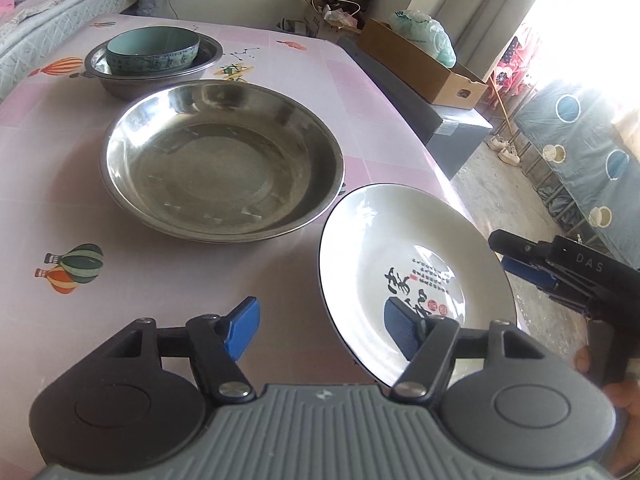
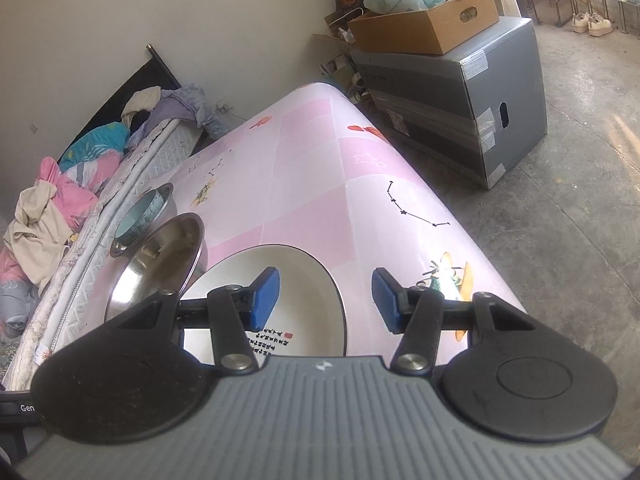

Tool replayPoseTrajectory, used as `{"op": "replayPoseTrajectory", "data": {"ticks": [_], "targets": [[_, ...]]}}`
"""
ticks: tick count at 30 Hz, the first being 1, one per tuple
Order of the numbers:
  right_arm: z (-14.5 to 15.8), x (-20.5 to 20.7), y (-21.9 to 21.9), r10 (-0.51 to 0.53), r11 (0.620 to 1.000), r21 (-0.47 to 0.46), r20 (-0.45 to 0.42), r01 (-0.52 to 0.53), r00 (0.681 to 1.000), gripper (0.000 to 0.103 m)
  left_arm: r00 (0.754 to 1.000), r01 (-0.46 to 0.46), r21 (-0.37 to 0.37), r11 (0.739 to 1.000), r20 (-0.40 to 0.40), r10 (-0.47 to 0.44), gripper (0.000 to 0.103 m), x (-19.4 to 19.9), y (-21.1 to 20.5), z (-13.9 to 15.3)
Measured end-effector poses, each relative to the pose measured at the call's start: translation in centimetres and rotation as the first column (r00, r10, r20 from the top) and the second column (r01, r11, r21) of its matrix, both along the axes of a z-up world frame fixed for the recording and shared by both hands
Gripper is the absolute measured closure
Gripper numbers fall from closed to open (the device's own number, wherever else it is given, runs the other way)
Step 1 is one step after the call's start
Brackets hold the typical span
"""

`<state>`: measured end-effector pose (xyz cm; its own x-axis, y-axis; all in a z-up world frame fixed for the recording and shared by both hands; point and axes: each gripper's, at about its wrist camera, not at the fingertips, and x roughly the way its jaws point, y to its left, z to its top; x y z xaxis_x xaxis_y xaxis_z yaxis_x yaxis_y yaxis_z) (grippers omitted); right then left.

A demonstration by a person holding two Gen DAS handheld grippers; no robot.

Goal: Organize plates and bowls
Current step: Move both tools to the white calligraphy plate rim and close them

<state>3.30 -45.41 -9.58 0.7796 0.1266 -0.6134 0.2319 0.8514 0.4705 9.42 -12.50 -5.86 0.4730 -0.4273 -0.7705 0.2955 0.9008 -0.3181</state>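
Observation:
A white plate with black calligraphy (image 1: 404, 264) lies near the table's right edge; it also shows in the right wrist view (image 2: 304, 304). My left gripper (image 1: 324, 330) is open, its right finger over the plate's near rim. My right gripper (image 2: 326, 300) is open around the plate's right rim; it shows at the plate's right side in the left wrist view (image 1: 516, 256). A large steel plate (image 1: 224, 160) lies in the table's middle. Behind it a teal bowl (image 1: 152, 50) sits in a smaller steel plate (image 1: 120, 80).
The table has a pink patterned cloth (image 1: 60, 200). A bed with bedding (image 2: 60, 200) runs along its left side. A grey box (image 2: 460, 100) with a cardboard tray (image 2: 424, 24) and a bag stands on the floor to the right.

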Motion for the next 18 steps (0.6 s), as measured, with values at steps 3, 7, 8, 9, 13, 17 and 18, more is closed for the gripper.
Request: {"op": "replayPoseTrajectory", "data": {"ticks": [3,7,8,9,13,17,18], "targets": [[-1.0,0.9,-0.1,0.030,0.999,0.032,-0.013,-0.030,0.999,0.052,1.000,0.017,-0.005,1.000,-0.006,-0.017,0.047,0.4,-0.6,-0.4],[-1.8,1.9,0.2,0.071,0.996,0.064,-0.028,-0.069,0.997,0.052,0.999,0.039,-0.006,0.999,-0.019,-0.039,0.061,0.9,-1.2,-1.0],[-1.9,2.1,0.2,0.081,0.994,0.071,-0.030,-0.079,0.996,0.052,0.999,0.044,-0.007,0.999,-0.024,-0.045,0.066,1.0,-1.4,-1.1],[-1.9,2.4,0.4,0.093,0.993,0.077,-0.030,-0.091,0.995,0.052,0.998,0.050,-0.008,0.999,-0.027,-0.050,0.069,1.1,-1.5,-1.2],[-1.5,2.8,1.4,0.134,0.990,0.048,-0.043,-0.132,0.990,0.051,0.998,0.062,0.009,0.998,-0.020,-0.062,0.070,1.1,-2.1,-1.3],[-1.2,2.7,1.9,0.150,0.989,0.024,-0.056,-0.149,0.987,0.050,0.998,0.064,0.012,0.998,-0.019,-0.063,0.070,1.0,-2.1,-1.3],[-1.2,2.7,1.9,0.153,0.988,0.024,-0.058,-0.152,0.986,0.050,0.998,0.064,0.012,0.998,-0.021,-0.063,0.070,0.9,-2.0,-1.2]]}}
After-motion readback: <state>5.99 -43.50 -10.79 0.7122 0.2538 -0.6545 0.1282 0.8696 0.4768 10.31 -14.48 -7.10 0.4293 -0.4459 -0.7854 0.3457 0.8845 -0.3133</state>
